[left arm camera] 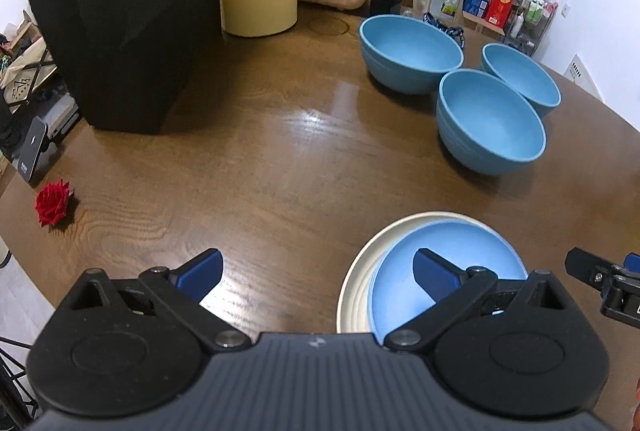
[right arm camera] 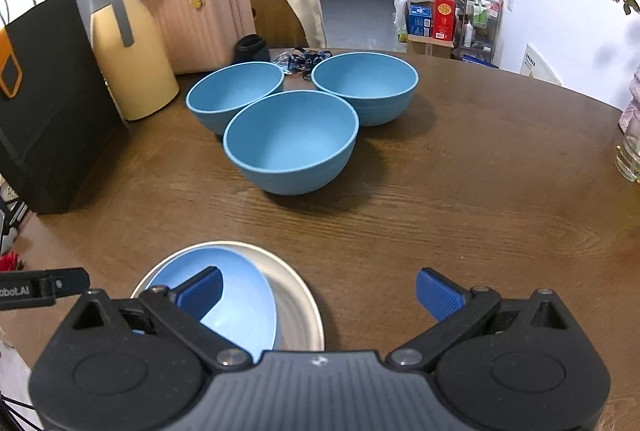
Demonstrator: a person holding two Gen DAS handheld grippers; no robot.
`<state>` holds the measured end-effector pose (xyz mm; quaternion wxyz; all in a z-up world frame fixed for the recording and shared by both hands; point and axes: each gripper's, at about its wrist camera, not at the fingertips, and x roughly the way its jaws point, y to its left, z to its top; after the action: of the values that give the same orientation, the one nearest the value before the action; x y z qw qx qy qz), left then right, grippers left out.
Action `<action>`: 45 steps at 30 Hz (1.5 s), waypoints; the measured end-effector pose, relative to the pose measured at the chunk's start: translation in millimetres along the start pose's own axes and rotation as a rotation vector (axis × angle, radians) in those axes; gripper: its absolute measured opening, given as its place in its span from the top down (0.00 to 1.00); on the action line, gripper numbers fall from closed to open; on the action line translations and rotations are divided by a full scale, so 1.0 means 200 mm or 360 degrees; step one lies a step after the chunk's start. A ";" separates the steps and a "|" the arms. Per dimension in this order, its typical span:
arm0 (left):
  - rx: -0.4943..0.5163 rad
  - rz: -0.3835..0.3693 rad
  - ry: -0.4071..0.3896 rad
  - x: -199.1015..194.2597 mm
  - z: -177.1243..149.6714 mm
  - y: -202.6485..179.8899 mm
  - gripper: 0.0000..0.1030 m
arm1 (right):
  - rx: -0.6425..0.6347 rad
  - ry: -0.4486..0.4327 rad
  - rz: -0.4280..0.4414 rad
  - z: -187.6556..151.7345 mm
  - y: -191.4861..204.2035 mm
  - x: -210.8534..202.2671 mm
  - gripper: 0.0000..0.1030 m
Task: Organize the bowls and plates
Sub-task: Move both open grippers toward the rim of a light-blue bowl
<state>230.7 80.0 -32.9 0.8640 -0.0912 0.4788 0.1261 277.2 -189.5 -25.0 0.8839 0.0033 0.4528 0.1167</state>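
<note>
Wooden table [right arm camera: 460, 191]: blue plate [right arm camera: 240, 307] already nested on cream plate [right arm camera: 298, 305] lower left; three blue bowls [right arm camera: 292, 143] unstacked mid-frame; left claw [left arm camera: 318, 277] and right claw [right arm camera: 320, 289] both wide, empty.

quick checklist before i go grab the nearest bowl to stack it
1. Left gripper open, holding nothing: ok.
2. Right gripper open, holding nothing: ok.
3. Nearest bowl upright and empty: ok.
4. Free of the two bowls behind it, back left bowl and back right bowl: cannot tell, rims look very close.
5. Blue plate already sits on the white plate: ok.
6. Table between right gripper and nearest bowl unobstructed: ok.
</note>
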 end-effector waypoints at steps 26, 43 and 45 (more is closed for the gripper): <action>-0.0001 -0.0027 0.0052 0.27 0.52 -0.40 0.00 | 0.0082 0.0080 -0.0015 0.55 -0.18 0.35 0.00; -0.0097 0.0098 0.0183 0.64 0.69 -0.59 0.01 | 0.0019 0.0245 -0.0049 0.68 -0.22 0.74 0.16; -0.0107 0.0109 0.0194 0.68 0.69 -0.60 0.09 | 0.0021 0.0263 -0.0039 0.69 -0.23 0.78 0.21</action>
<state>448.2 22.8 -71.1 0.8248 -0.1112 0.5289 0.1658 484.0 -187.1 -74.1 0.8448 -0.0060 0.5251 0.1026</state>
